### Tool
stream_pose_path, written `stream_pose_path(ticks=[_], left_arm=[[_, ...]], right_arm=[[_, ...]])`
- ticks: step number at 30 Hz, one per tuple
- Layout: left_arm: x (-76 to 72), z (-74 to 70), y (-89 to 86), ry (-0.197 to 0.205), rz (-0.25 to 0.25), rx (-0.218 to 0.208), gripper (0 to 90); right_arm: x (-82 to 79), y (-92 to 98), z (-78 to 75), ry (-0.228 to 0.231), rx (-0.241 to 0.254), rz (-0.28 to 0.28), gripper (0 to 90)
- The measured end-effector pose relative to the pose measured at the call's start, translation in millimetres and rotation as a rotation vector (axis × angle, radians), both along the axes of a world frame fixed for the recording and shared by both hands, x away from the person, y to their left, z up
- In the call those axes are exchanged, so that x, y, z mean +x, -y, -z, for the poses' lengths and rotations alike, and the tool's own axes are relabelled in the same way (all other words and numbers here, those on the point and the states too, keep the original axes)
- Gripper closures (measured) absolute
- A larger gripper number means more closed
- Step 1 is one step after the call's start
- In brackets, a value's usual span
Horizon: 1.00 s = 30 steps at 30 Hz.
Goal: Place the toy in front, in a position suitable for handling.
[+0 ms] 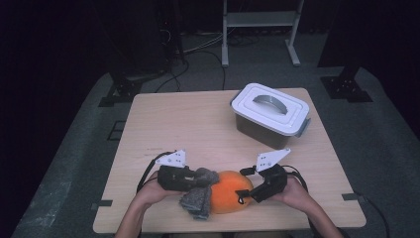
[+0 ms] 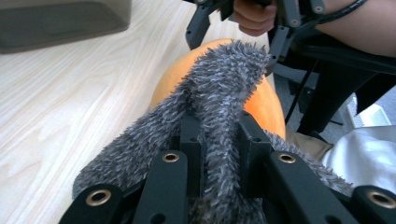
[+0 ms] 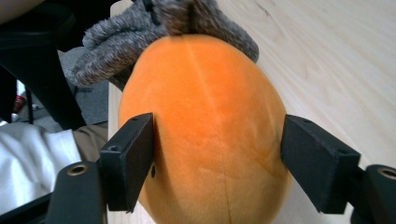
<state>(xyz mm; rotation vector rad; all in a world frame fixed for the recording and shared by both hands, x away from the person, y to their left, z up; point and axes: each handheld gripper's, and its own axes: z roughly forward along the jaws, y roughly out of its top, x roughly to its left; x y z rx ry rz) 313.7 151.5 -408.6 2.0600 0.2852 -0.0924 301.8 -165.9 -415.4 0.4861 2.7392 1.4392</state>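
On the pale wooden table [image 1: 168, 119], near its front edge, the round orange plush ball [image 1: 229, 197] is sitting half wrapped in the fuzzy grey sock [image 1: 199, 198], so I judge the pulling-on is only begun, with most of the ball bare. The right gripper [image 1: 244, 194] is straddling the ball with its jaws spread, the right one clearly off it, while the left gripper [image 1: 194, 179] is pinching the sock's cuff tight. The high view is taking in the lidded grey plastic box [image 1: 270, 113] far right, the left gripper view the pinched fold.
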Motion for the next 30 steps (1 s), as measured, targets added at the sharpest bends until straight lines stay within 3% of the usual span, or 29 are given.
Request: stream_pose_path(ticks=[3,5,6,9,15,19,22,30], left_arm=[[-0.6,-1.9,3.1,0.006,0.004,-0.003,75.6],[-0.4,-3.2,4.6,0.012,0.002,-0.004,75.7],[-0.2,-4.1,5.2,0.014,-0.002,-0.005,75.7],[1.3,-8.4,5.9,0.029,-0.016,-0.009,75.8],[3.5,-26.4,13.8,0.080,-0.016,-0.029,75.7],[3.6,-20.5,18.3,0.085,-0.013,0.027,75.7],[4.8,-9.9,12.0,0.041,-0.018,0.005,75.7],[4.2,-0.6,1.5,0.021,-0.027,0.014,76.0]], right_arm=[[2.9,0.6,2.8,-0.048,0.000,-0.007,26.2],[2.7,-0.8,4.1,-0.071,-0.006,-0.005,34.6],[2.0,-1.8,3.5,-0.048,-0.013,-0.007,42.9],[-2.9,-5.2,-3.1,0.050,-0.031,-0.009,52.7],[-10.2,-10.6,-18.2,0.216,-0.045,0.055,56.0],[-9.4,-11.9,-11.5,0.200,-0.054,0.046,54.1],[-8.8,-10.2,-8.9,0.179,-0.044,0.039,50.3],[-2.8,-1.7,-12.5,0.127,-0.013,0.029,33.4]])
